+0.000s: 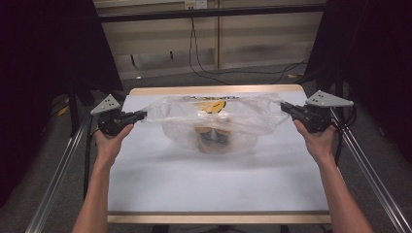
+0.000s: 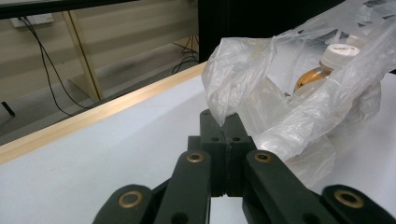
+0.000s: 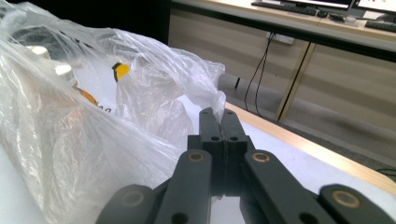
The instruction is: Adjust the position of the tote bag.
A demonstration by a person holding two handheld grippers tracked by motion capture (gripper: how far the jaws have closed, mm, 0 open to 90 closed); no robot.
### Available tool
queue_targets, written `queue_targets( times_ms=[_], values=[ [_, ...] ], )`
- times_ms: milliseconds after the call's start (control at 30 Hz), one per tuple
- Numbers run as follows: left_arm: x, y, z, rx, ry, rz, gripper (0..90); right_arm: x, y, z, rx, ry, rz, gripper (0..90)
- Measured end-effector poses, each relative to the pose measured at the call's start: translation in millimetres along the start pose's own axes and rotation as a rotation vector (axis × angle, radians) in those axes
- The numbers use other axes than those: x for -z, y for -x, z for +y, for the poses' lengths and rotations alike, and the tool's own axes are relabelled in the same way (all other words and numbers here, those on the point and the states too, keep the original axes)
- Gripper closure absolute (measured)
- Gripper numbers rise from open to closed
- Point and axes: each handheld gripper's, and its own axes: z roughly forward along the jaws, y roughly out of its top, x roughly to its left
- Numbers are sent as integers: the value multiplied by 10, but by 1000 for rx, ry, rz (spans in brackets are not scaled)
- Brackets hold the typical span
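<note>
A clear plastic bag (image 1: 214,119) sits mid-table, stretched wide between my two grippers. Inside it stand bottles (image 1: 214,136) with white caps and amber contents; one bottle (image 2: 327,67) shows through the film in the left gripper view. My left gripper (image 1: 142,115) is shut on the bag's left edge, the film (image 2: 224,109) pinched between its jaws. On the other side, my right gripper (image 1: 284,107) is shut on the bag's right edge (image 3: 215,105). A yellow and black print (image 1: 213,106) marks the bag's far side, also seen as the yellow print (image 3: 120,71) in the right gripper view.
The table (image 1: 209,179) has a white top with a wooden rim (image 1: 214,90). Metal rails (image 1: 56,179) run along both sides. Cables (image 1: 228,73) lie on the floor behind the table, before a low wall of panels.
</note>
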Motion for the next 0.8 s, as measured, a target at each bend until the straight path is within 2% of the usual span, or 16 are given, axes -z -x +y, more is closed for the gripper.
queue_targets(
  times_ms=[167, 367, 500, 600, 667, 800],
  values=[
    [-53, 8, -35, -19, -38, 8, 900, -44, 19, -49, 2, -32, -7, 900],
    [-61, -15, -71, -11, -55, -5, 900, -84, 34, -102, 4, -62, 7, 900],
    [-105, -17, -101, -25, -111, -12, 900, -122, 25, -131, 2, -90, 12, 900],
    [-125, -21, -126, -34, -145, -1, 900, -167, 14, -173, 13, -125, 17, 900],
    [-130, -40, -151, -20, -147, -12, 900, -194, 28, -205, 5, -142, 21, 900],
    [-169, -27, -161, -26, -154, 6, 900, -233, 26, -235, 6, -155, 21, 900]
  ],
)
